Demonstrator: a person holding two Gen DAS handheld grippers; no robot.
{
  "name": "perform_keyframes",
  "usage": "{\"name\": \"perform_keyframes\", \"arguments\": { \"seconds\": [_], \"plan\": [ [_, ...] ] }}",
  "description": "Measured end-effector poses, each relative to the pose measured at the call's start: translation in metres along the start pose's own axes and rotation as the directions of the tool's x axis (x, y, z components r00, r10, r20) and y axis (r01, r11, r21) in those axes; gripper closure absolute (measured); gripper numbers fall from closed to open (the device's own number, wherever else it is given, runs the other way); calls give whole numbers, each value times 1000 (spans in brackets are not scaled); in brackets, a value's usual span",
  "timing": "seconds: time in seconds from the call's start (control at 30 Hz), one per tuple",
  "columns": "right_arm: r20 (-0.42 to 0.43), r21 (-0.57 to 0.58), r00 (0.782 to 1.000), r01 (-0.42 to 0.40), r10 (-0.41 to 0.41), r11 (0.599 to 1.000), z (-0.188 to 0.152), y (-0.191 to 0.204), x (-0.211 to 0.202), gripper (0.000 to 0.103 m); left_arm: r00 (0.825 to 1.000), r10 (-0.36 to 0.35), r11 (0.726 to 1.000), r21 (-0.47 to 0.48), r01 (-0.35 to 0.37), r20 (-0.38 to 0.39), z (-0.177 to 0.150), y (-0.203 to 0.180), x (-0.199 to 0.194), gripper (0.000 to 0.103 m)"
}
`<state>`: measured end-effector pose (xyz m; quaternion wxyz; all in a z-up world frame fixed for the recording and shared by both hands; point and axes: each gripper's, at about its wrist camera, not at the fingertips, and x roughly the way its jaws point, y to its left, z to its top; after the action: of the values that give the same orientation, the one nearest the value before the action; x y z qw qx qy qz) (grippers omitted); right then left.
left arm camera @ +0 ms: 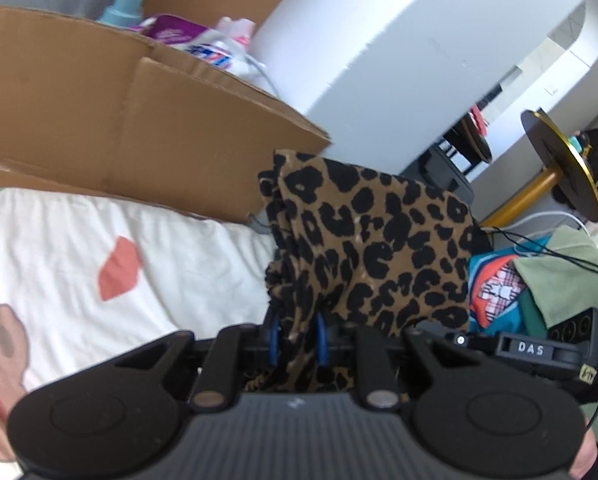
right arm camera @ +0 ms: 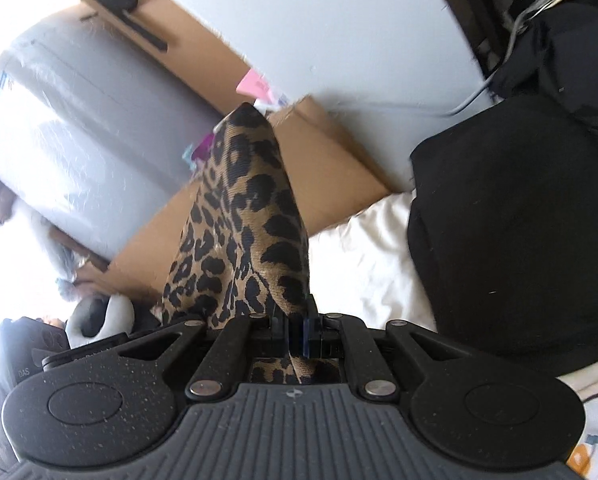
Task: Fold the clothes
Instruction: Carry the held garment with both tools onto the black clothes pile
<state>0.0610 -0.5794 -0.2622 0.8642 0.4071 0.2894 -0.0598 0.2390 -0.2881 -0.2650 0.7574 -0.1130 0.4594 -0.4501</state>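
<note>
White printed bedsheet [left arm camera: 99, 240] covers bed; cardboard box [left arm camera: 139, 112] at far edge, black garment [right arm camera: 511, 232] on sheet.

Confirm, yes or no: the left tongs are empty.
No, the left tongs are pinching a bunched fold of the leopard-print garment, which rises from between their blue pads.

Home, bedroom or bed-in-living-area. Evidence: white bed sheet [left arm camera: 203, 256] with pink and salmon cartoon prints as the work surface, open cardboard box [left arm camera: 131, 120] right behind it full of detergent bottles [left arm camera: 219, 50] (laundry supplies, labels unreadable). Pile of clothes [left arm camera: 539, 280] at the bed's edge, charger cables across it. Farther back, a round black side table [left arm camera: 559, 160] with gold rim and leg, white walls with an arched opening. Domestic clutter, no benches or racks.
</note>
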Motion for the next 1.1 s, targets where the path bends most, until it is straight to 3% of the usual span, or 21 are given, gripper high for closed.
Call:
{"name": "perform_keyframes", "arguments": {
  "seconds": [0.5, 0.67, 0.9, 1.1],
  "plan": [
    [98, 82, 995, 24, -32, 996, 30, -36, -101, 99, 991, -103, 995, 0, 103, -81, -5, -91, 30, 85],
    [124, 78, 990, 54, -64, 995, 43, -48, -133, 99, 987, -99, 995, -15, 98, -126, -14, -122, 49, 85],
    [113, 57, 984, 132, -138, 990, 53, -66, -151, 99, 981, -109, 993, -71, 99, -162, -31, -133, 75, 85],
    [108, 35, 975, 191, -194, 981, 64, -84, -140, 99, 981, -100, 989, -121, 80, -169, -35, -130, 100, 85]
  ]
}}
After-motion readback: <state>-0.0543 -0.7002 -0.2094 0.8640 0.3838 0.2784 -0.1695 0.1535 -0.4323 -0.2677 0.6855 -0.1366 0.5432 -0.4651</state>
